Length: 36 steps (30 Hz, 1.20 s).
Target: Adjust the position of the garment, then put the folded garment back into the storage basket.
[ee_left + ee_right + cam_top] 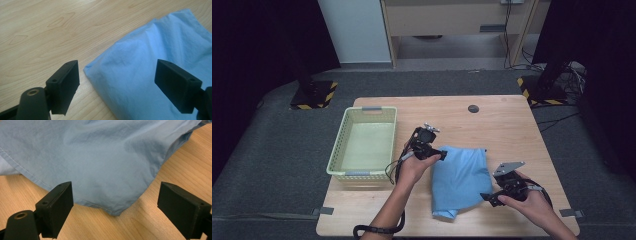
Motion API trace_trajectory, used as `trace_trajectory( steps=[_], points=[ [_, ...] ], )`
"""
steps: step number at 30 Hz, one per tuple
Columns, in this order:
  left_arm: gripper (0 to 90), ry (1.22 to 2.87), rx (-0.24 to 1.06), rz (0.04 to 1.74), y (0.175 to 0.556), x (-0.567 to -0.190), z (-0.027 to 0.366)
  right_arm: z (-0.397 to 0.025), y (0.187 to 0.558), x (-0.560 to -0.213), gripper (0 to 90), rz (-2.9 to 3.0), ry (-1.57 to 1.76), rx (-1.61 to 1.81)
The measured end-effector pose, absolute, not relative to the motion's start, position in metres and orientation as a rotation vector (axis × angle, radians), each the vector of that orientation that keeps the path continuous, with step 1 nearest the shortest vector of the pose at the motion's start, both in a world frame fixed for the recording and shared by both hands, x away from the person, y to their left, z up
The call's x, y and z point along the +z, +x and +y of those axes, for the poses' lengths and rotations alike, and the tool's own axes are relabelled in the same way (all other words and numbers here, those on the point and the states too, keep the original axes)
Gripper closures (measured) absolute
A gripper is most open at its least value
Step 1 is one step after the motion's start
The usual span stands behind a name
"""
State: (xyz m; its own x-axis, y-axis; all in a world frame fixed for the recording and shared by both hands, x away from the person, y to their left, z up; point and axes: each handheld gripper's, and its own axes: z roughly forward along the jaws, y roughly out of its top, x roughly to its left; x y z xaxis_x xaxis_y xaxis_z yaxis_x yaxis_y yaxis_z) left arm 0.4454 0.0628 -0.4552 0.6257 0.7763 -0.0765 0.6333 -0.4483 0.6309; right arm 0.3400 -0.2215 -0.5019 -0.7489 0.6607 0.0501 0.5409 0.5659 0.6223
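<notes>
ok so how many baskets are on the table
1. A pale green perforated plastic basket sits at the table's left edge, to the left of the folded light blue cloth. In the high view it looks empty, and nothing on the table is tall enough to hide another.

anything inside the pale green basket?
The pale green plastic lattice basket shows a bare floor in the high view; nothing lies in it. Its near wall hides a thin strip of that floor. The folded light blue cloth lies outside, on the wooden table.
</notes>
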Motion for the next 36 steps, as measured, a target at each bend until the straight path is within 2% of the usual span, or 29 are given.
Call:
trace_trajectory(
  steps=[19, 28, 36],
  points=[
    [29.1, 2.258, 0.304, 1.095, 0.446, -0.475, 0.052, -0.224, 0.337, -0.517, 14.8, 2.614, 1.058, 0.925],
    [37.6, 2.228, 0.337, 1.105, 0.447, -0.481, 0.054, -0.218, 0.346, -0.526, 13.6, 2.604, 1.1, 0.923],
    [37.8, 2.237, 0.332, 1.107, 0.453, -0.489, 0.052, -0.218, 0.348, -0.528, 13.7, 2.604, 1.124, 0.933]
  ],
)
